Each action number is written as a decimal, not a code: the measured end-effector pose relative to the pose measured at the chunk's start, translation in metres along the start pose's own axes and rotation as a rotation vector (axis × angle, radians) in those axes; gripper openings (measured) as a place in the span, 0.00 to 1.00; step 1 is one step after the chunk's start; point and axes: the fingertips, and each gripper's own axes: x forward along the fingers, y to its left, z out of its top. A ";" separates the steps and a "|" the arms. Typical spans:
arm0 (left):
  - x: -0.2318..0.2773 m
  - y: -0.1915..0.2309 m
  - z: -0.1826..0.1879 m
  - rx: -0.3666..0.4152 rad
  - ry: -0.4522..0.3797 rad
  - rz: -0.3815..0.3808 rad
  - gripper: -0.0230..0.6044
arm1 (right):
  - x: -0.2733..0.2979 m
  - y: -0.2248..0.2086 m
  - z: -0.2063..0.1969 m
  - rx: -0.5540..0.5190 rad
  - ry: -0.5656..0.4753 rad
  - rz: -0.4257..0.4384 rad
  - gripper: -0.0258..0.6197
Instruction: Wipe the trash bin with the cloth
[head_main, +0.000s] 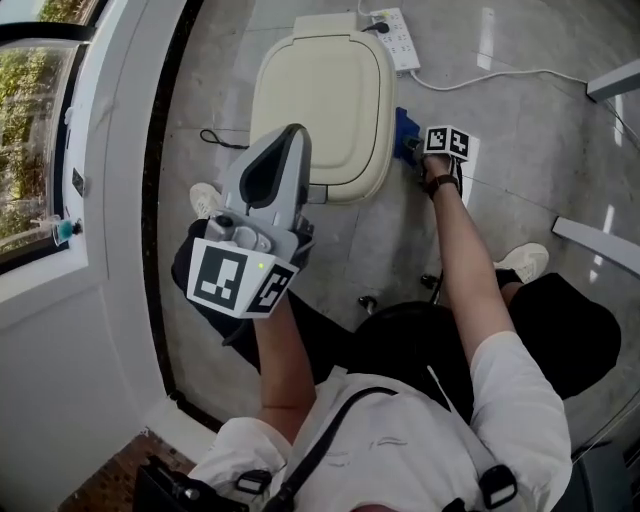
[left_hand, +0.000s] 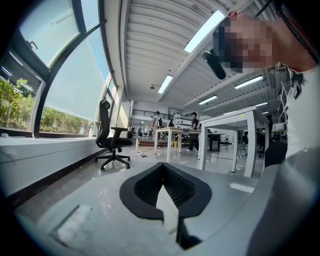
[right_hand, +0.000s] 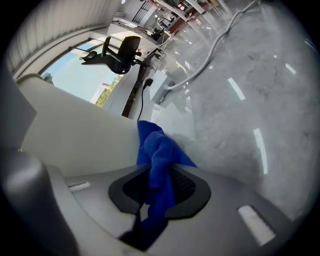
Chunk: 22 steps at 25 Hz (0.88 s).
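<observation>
The cream trash bin stands on the grey floor with its lid down. My right gripper is low at the bin's right side, shut on a blue cloth. In the right gripper view the cloth bunches out between the jaws and lies against the bin's cream wall. My left gripper is raised high, close to the head camera and off the bin. Its jaws stand together with nothing between them, and the left gripper points across the room.
A white power strip and its cable lie behind the bin, and a thin black cord lies to its left. The window wall runs along the left. A black office chair and white tables stand further off.
</observation>
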 end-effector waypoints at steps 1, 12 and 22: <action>0.000 0.002 0.001 0.006 -0.002 -0.021 0.04 | -0.005 0.001 0.002 -0.008 -0.024 -0.009 0.15; 0.002 0.057 0.057 0.043 -0.114 -0.194 0.04 | -0.257 0.241 0.170 -0.489 -0.650 0.072 0.15; -0.018 0.114 0.054 -0.032 -0.142 -0.163 0.04 | -0.174 0.421 0.164 -1.103 -0.153 -0.091 0.15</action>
